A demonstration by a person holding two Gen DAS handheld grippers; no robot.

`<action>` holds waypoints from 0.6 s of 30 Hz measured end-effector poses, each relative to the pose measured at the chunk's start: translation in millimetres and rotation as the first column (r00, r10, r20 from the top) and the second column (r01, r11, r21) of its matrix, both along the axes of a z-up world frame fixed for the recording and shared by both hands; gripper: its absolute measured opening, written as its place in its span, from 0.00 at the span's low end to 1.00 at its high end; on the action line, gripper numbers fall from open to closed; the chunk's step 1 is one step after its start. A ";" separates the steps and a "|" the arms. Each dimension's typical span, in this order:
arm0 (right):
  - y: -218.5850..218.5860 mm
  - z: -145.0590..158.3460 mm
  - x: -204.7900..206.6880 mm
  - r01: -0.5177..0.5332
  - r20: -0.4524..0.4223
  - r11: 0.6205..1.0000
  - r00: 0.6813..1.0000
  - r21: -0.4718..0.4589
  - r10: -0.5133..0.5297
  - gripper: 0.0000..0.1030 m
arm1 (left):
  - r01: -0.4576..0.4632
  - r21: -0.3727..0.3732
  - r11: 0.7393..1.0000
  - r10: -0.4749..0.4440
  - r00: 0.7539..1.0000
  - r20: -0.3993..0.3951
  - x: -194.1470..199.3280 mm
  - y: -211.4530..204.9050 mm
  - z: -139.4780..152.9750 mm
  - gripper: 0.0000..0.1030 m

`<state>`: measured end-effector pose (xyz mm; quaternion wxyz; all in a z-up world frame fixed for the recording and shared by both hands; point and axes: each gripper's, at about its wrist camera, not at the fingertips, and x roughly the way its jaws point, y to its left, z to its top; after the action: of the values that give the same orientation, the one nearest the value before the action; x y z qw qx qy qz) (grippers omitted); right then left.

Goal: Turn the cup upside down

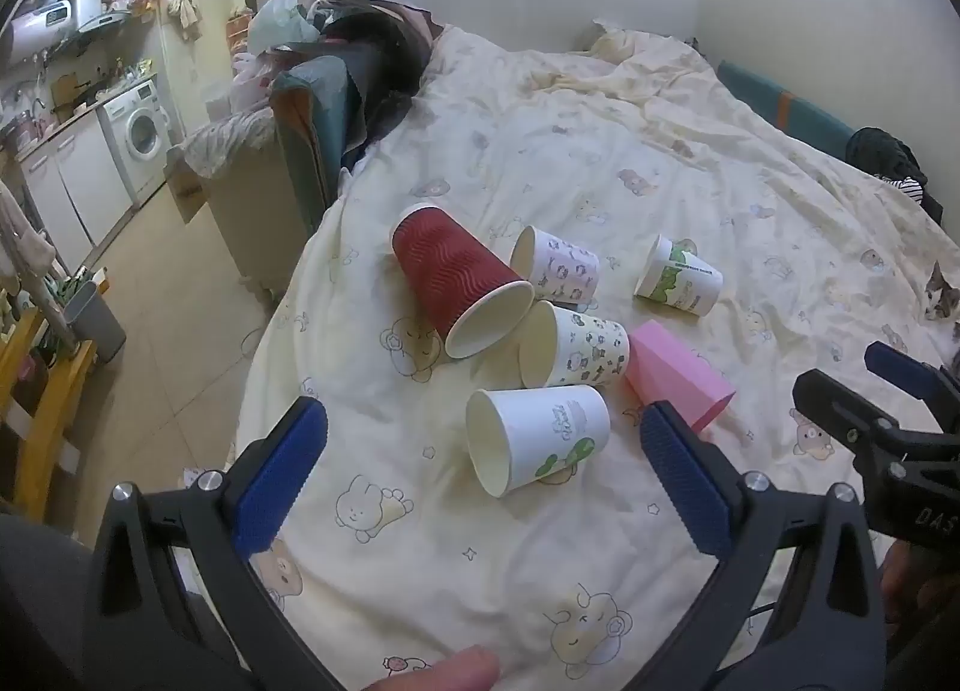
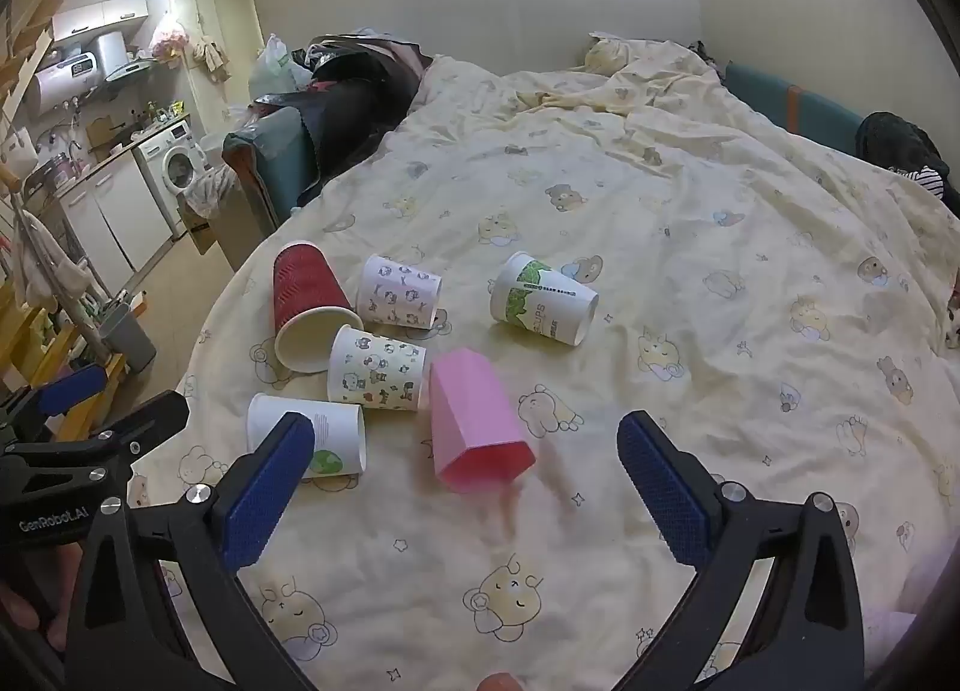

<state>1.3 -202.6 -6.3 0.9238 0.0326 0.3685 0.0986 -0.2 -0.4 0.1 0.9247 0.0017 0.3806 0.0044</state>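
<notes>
— Both sets of jaws spread wide, nothing between them. Left gripper (image 1: 483, 472) hanging over the bedspread (image 1: 630, 163), right gripper (image 2: 465, 478) the same, neither touching a cup.

— Step in hand?

— Looks like the approach, before any grasp. Nothing turned over yet, judging by how everything lies.

— Count?

— Six cups, all tipped on their sides. One red cup (image 1: 459, 283), one pink cup (image 2: 474, 421), two with small animal prints (image 1: 561, 262) (image 1: 579, 352), two white with green marks: one near (image 1: 534, 436), one far (image 1: 678, 277).

— Placement?

— In the left view: red at eleven o'clock of the cluster, far green-marked cup out at two o'clock and apart from the rest, pink at four o'clock, near white cup at six o'clock, right ahead of the left gripper's gap.

— And the right view?

— Pink cup dead ahead, mouth toward the camera, at twelve o'clock of the gap.

— Likely target?

— Cannot say which; near white cup for the left, pink for the right, as a guess.

— Next move?

— Probably lowering around a cup's wall, closing gently since paper crushes, then lifting and turning until the mouth faces down, and setting it flat on soft, uneven cloth.
</notes>
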 end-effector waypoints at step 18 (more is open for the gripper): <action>1.1 1.3 -1.8 -0.002 0.010 1.000 1.000 -0.017 0.002 1.00 | 0.001 -0.011 1.000 -0.001 1.000 -0.004 0.2 0.5 -0.3 1.00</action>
<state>-0.5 -201.5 -5.0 0.9259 0.0237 0.3646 0.0965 0.0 0.1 -0.2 0.9239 -0.0033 0.3826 0.0017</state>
